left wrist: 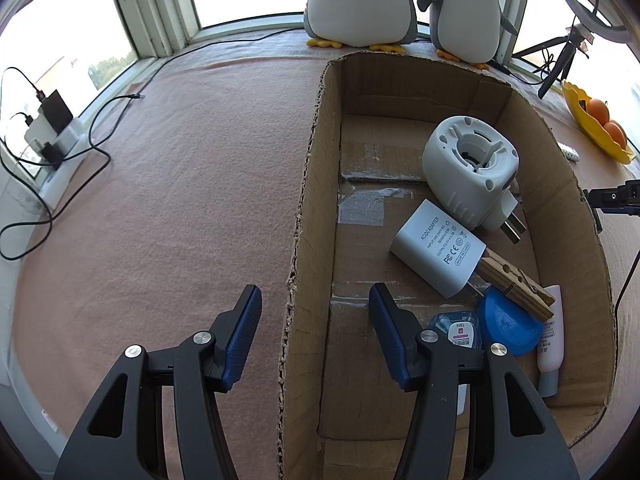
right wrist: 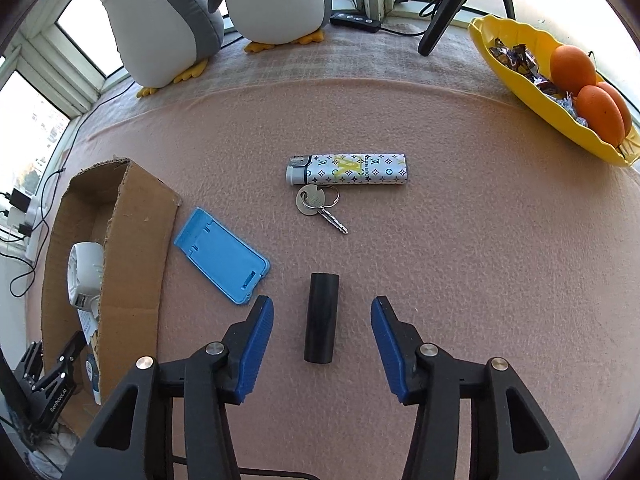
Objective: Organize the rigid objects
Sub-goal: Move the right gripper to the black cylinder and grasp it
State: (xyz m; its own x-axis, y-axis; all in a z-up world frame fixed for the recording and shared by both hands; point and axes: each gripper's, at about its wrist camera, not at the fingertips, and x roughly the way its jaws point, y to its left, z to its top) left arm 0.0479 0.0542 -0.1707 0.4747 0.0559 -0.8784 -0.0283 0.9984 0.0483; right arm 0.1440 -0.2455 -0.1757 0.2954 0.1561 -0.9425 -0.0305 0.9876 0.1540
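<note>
The left gripper (left wrist: 315, 291) is released, its jaws standing apart astride the near wall of the box (left wrist: 308, 200): one pad hangs outside over the cloth (left wrist: 180, 200), the other inside, and neither presses the cardboard. Ahead of the inner jaw lie an adapter (left wrist: 438, 248), a white plug (left wrist: 468, 172), a peg (left wrist: 516, 284), a blue lid (left wrist: 508, 324) and a tube (left wrist: 552, 332). The right gripper (right wrist: 322, 302) is also released. A black cylinder (right wrist: 320, 316) lies lengthwise between its jaws, with a gap to each pad, on the cloth. Just beyond the left jaw's tip is a blue stand (right wrist: 222, 256). Straight ahead of the jaws are a key (right wrist: 320, 206) and, beyond it, a lighter (right wrist: 348, 170) lying crosswise. The box stands well left of the jaws.
</note>
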